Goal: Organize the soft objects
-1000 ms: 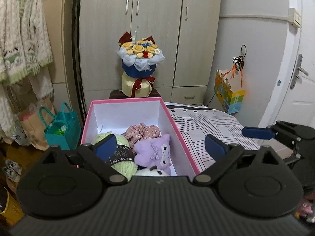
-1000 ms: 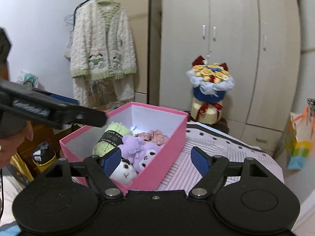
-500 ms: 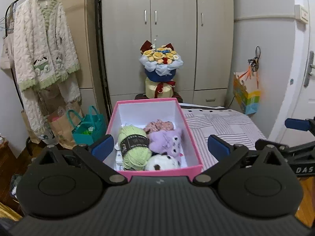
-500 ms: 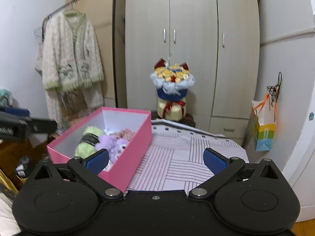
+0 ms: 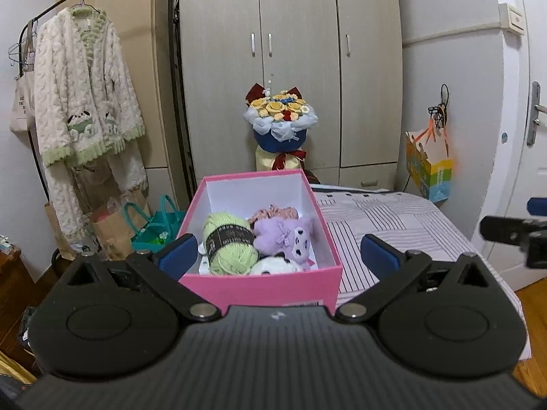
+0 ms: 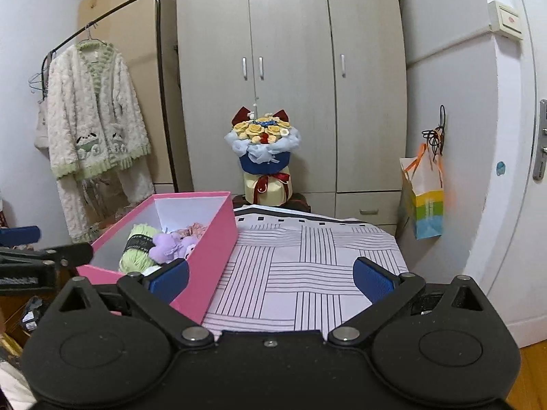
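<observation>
A pink box (image 5: 259, 287) stands on a striped cloth (image 5: 393, 222). Inside lie a green yarn ball (image 5: 229, 249), a purple plush (image 5: 283, 235), a white plush (image 5: 273, 266) and a pink frilly piece (image 5: 277, 212). My left gripper (image 5: 278, 254) is open and empty, just short of the box's near wall. My right gripper (image 6: 270, 278) is open wide and empty over the cloth, with the box (image 6: 212, 249) to its left. The yarn (image 6: 136, 249) and the purple plush (image 6: 167, 247) show in the right wrist view too.
A flower bouquet (image 5: 280, 119) stands behind the box in front of a wardrobe (image 5: 290, 51). A fluffy robe (image 5: 82, 112) hangs on a rack at left, with bags (image 5: 150, 225) on the floor below. A paper bag (image 6: 424, 201) hangs at right near a white door (image 6: 512, 171).
Both grippers have drawn back from the box, which now sits farther off in both views. The right gripper's jaws have widened and its view has swung right over the striped cloth.
</observation>
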Motion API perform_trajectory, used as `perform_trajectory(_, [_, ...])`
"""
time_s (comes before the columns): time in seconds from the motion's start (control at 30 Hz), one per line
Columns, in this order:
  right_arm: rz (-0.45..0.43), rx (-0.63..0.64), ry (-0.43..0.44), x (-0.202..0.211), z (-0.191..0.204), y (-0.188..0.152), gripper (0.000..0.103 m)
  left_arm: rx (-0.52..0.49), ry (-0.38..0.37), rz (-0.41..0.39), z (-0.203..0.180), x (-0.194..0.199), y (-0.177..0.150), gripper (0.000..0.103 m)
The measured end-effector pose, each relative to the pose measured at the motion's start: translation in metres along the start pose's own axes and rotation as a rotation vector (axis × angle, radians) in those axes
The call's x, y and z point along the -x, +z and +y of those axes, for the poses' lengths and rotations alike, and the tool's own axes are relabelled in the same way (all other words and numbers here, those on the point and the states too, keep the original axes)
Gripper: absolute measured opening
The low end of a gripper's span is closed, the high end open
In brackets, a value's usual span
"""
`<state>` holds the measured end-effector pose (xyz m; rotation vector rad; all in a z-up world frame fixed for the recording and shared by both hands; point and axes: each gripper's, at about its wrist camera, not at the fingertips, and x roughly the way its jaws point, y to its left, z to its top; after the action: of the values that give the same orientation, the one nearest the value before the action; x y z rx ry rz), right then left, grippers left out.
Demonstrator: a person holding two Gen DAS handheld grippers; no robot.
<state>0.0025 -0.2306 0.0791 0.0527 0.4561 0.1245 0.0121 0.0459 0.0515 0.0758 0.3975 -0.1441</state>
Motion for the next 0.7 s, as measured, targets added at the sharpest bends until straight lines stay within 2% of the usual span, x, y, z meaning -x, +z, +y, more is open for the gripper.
perform_trajectory(0.3, [-0.005,0.002,-0.012,0.013,0.005,-0.015,0.103,0.009,0.006,0.021,-0.005,-0.006,-0.018,0.103])
perform_trajectory(0.57, [-0.034,0.051,-0.071,0.013,0.014,-0.025,0.103,-0.005,0.016,0.01,-0.013,-0.01,-0.029,0.103])
perform_trajectory(0.7, [-0.043,0.051,-0.086,0.014,0.015,-0.029,0.103,0.029,0.014,0.018,-0.012,-0.013,-0.034,0.103])
